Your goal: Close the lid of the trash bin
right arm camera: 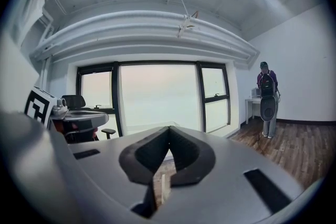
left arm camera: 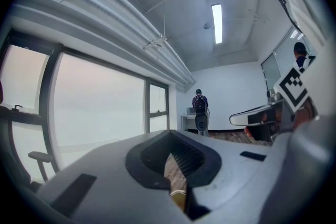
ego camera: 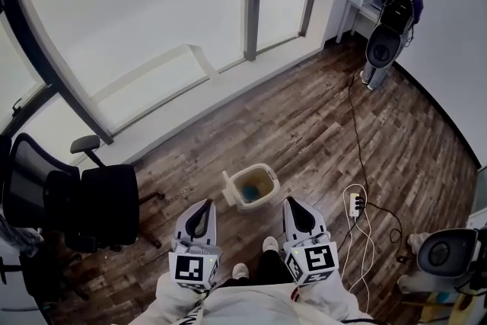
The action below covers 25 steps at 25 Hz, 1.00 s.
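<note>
Sparse office room, black swivel chair [ego camera: 95, 198], white desk [ego camera: 356, 10], large windows [ego camera: 144, 19], wood-plank floor [ego camera: 304, 125]

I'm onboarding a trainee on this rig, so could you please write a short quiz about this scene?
1. True or false: the lid of the trash bin is already closed.
2. The left gripper and right gripper are: A touching the bin; B short of it, jaws shut; C gripping the lid.
3. Fill in: in the head view, the black office chair stands to the bin's ____.
Key: 1 false; 2 B; 3 left.
</note>
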Available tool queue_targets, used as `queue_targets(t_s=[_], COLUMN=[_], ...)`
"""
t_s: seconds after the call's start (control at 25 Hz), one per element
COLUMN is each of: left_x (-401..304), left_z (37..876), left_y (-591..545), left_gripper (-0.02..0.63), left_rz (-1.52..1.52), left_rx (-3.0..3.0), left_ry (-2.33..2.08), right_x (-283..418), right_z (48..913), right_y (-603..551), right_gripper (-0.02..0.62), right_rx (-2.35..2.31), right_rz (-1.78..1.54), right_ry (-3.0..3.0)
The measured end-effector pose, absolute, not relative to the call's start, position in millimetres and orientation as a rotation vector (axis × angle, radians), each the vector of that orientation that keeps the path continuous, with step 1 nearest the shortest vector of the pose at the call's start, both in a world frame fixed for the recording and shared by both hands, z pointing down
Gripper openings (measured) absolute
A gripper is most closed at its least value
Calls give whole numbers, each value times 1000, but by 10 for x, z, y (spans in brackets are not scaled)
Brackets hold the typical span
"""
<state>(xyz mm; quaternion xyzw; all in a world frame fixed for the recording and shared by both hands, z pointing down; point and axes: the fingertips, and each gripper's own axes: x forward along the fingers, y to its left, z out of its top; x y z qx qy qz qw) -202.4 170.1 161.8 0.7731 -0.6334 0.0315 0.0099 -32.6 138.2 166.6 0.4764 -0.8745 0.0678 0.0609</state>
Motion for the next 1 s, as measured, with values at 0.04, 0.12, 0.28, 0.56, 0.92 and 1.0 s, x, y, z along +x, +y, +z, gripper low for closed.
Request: queue_targets(t_s=[0.04,0.12,0.28,0.56,0.92,1.0], left_x=[-2002,-1934,-1750,-1528,-1268,-1240], left_z=[1629,1659,1714,1928,2101,2128], left_y=[1631,1467,1127,569,145,93], left_gripper=[5,5,5,5,5,5], left_rz=[107,121,151,201,287,308], left_rx=[2404,2386,2373,2264,2179,2167], left_ry=[-1977,-1975,-1984,-2045,-2091,-2074], right_x=[-313,-254,-89,147,388,395], right_z=[1698,1772,1894,2037,2359,2411], right_y=[1314,1154,797,142,-363,-421], right_gripper=[23,23,23,23,23,23], right_rx=[1434,1421,1388,1264,1178,1164], right_rz=[215,240,291,317,391,403], right_ry=[-2646,-2642,-2646,-2693,-2690,-2685])
